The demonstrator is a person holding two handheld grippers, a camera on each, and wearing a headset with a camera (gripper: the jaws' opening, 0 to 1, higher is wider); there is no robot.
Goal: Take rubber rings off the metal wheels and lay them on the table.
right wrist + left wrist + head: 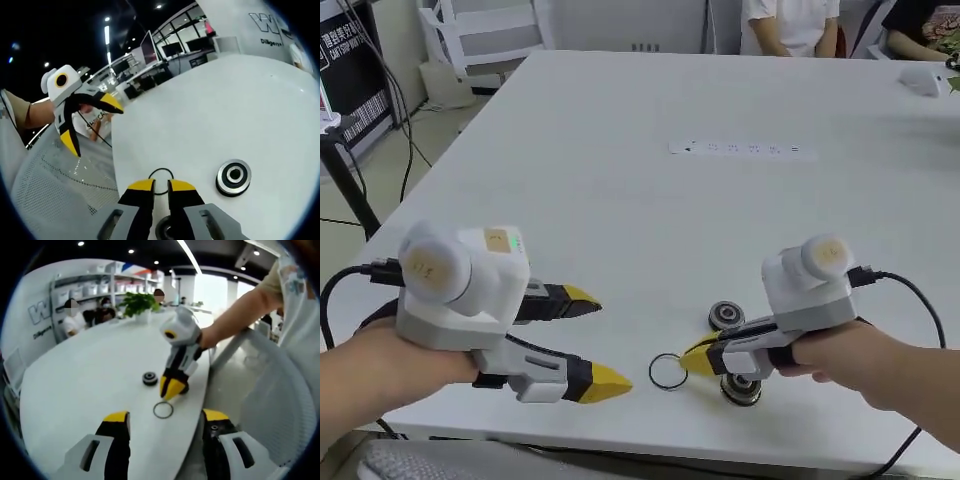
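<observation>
A thin black rubber ring (667,372) lies flat on the white table (650,200), near its front edge. My right gripper (695,355) is shut, its yellow tips just right of the ring and holding nothing. One metal wheel (741,388) stands under that gripper, another wheel (726,316) a little behind it. My left gripper (595,337) hovers open to the left of the ring. In the left gripper view the ring (163,410) lies just ahead of the open jaws. In the right gripper view the ring (161,169) sits past the tips, with a wheel (233,176) to the right.
A flat white strip (740,149) lies at mid table. People sit at the far edge (790,25). A white mesh chair back (55,190) stands near the table's front edge. The table edge runs close under both grippers.
</observation>
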